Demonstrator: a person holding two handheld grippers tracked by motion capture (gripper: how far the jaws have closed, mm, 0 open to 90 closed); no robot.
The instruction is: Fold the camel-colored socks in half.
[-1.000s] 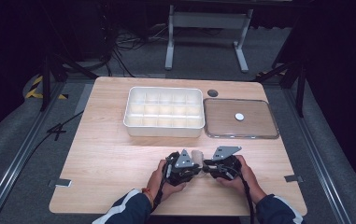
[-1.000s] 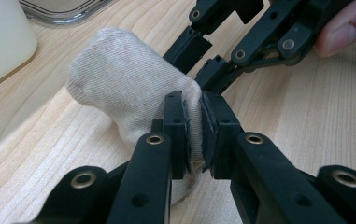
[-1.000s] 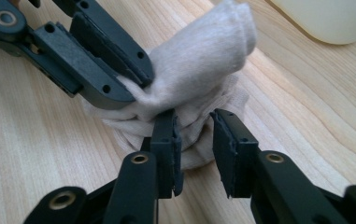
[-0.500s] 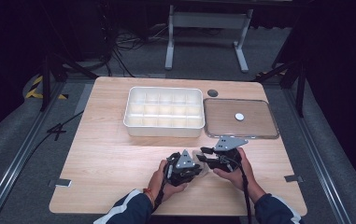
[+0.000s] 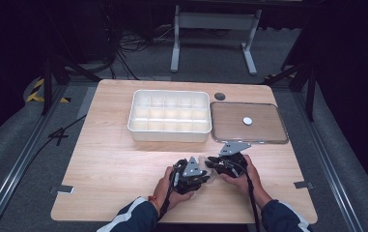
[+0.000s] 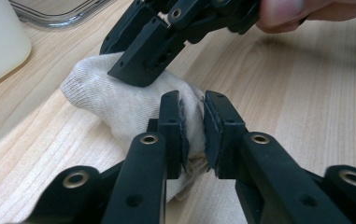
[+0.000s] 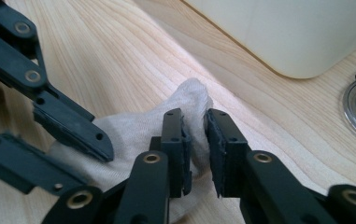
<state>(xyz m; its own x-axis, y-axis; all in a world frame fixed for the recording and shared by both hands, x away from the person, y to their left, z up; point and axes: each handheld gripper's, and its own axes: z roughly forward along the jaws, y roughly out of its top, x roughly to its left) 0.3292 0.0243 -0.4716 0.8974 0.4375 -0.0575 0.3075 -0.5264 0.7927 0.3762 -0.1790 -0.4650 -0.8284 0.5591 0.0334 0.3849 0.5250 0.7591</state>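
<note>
The left hand-held gripper stood nearly shut, its two black jaws pinching a fold of the small cream-white knitted cotton sock between the pads. The right hand-held gripper was likewise almost closed; its jaws had just been closing, and a fold of the same sock lay gripped between them. The sock lay bunched on the light wooden tabletop directly between the two hand-held grippers, which faced each other tip to tip, so both hands were equally near. Its long axis ran roughly from one hand-held gripper to the other. Beyond them sat the white plastic compartment box, with the clear flat lid beside it.
</note>
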